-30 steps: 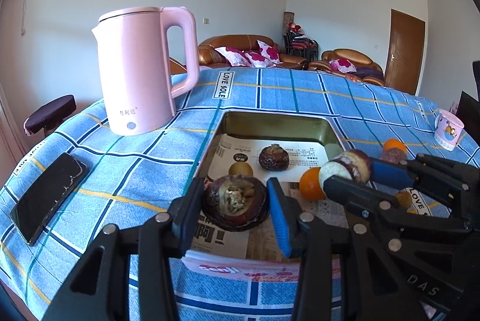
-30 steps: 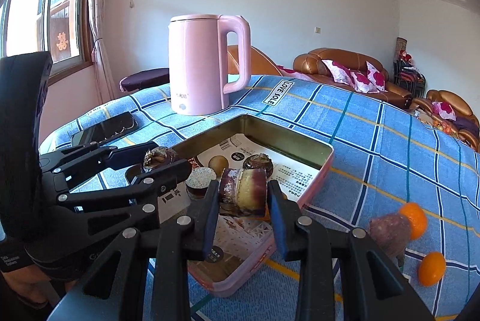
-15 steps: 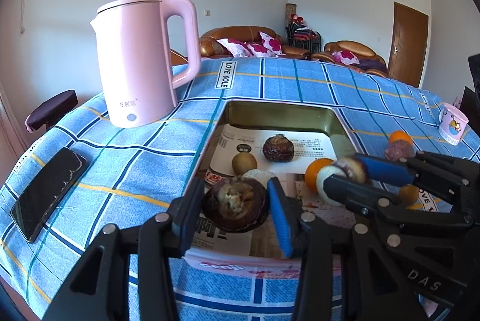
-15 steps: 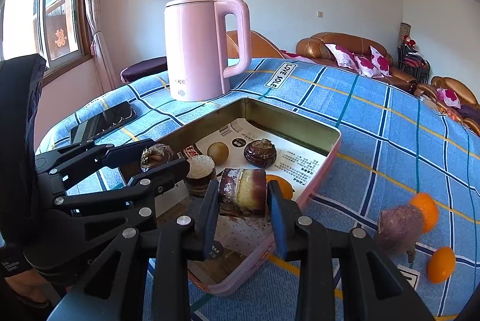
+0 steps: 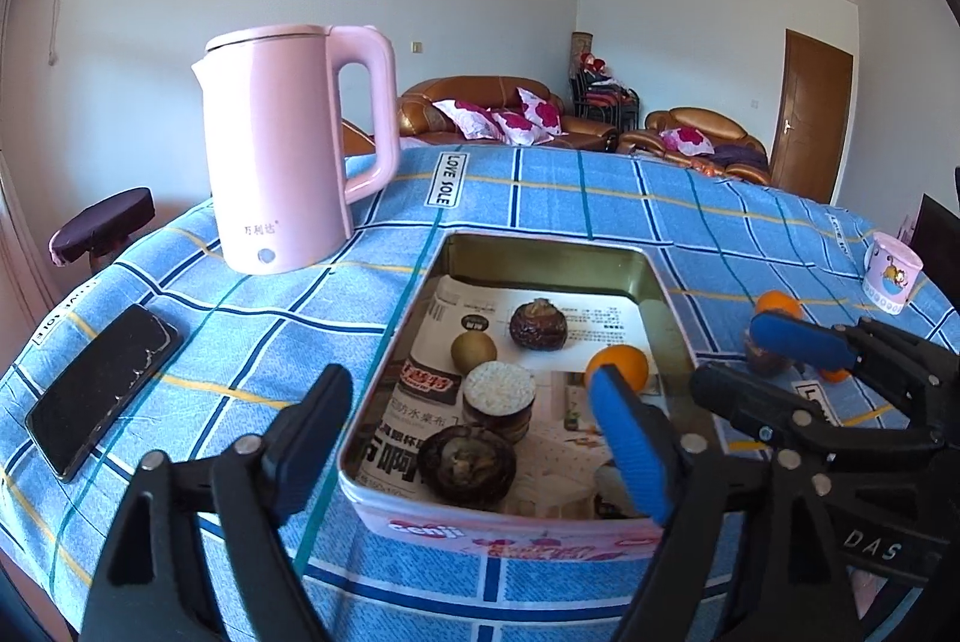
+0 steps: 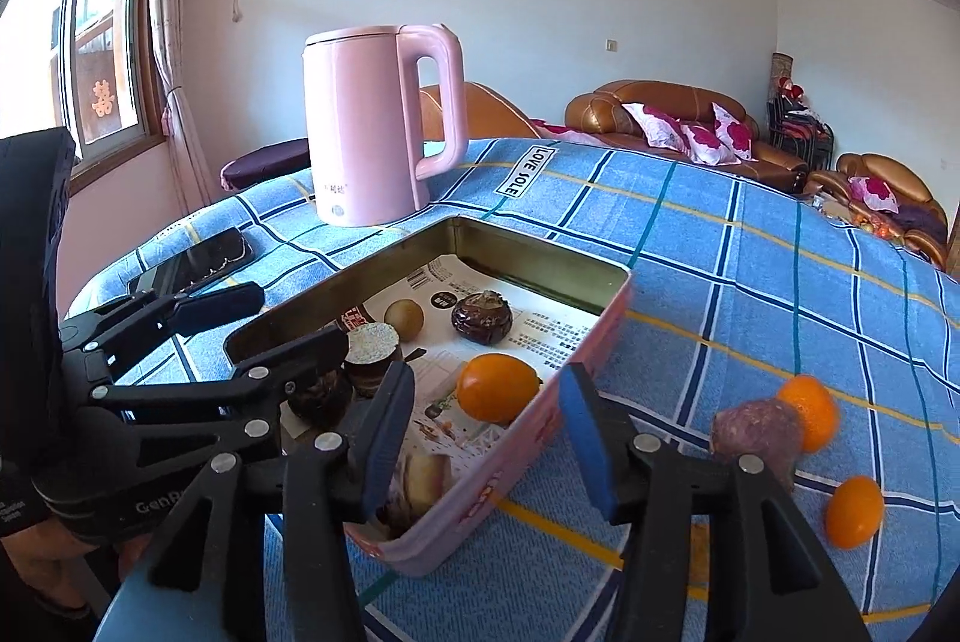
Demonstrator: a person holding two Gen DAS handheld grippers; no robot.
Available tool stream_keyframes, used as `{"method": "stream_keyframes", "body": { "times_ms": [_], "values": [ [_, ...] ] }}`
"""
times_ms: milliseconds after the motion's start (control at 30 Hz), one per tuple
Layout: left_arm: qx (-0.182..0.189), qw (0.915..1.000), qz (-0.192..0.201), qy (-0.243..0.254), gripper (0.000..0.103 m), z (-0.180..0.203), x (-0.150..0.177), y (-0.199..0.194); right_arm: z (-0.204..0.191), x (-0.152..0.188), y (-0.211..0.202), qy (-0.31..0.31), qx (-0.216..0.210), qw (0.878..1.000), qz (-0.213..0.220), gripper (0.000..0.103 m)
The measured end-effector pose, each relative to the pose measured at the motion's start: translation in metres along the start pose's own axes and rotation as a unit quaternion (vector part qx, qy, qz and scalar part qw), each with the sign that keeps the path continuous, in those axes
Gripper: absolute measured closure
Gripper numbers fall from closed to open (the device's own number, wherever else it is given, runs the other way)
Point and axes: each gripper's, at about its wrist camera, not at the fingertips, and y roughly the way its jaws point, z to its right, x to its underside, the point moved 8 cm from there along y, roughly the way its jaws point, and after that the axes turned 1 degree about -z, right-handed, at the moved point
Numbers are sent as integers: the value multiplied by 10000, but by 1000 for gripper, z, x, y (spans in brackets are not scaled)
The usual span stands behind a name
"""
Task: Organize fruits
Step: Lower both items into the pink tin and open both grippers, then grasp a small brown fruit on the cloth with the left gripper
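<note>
A pink-sided metal tin lined with newspaper holds a dark round fruit at the near left, a cut piece with a white top, a kiwi, a brown fruit and an orange. A cut piece lies at the tin's near end. My left gripper is open above the tin's near left corner. My right gripper is open over the tin's near right wall. Both are empty.
A pink kettle stands at the back left and a black phone lies at the left. On the cloth right of the tin lie a purple tuber and two oranges. A small cup stands far right.
Both grippers opened and let go of their fruit into the tin: the dark round fruit from the left, the cut piece from the right. Both grippers pulled back a little.
</note>
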Motion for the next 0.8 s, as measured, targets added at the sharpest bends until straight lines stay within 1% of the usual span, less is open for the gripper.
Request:
{"method": "stream_keyframes", "body": {
  "times_ms": [33,133,267,400,500,600,700,767,800],
  "values": [
    [44,10000,47,10,11,5,-2,-3,5,1,-5,14,52,10000,15,45],
    [207,9996,116,161,11,25,-5,-10,23,5,-22,43,247,9997,83,44],
    [420,9982,130,409,11,56,-4,-13,58,16,-50,172,598,9979,162,43],
    [627,9959,71,653,11,88,0,-13,102,34,-73,410,1110,9929,119,43],
    [745,9935,0,865,11,111,4,-11,130,44,-86,645,1377,9883,97,42],
    [860,9910,-82,1025,11,131,7,-7,149,52,-93,906,1498,9845,97,42],
    [1031,9878,-191,1155,12,149,9,-3,156,55,-96,1070,1443,9837,93,42],
    [1127,9854,-327,1231,17,161,11,2,157,56,-97,1059,1463,9835,95,41],
    [1184,9840,-402,1272,23,166,13,5,157,56,-97,1057,1469,9834,92,41]
  ]
}}
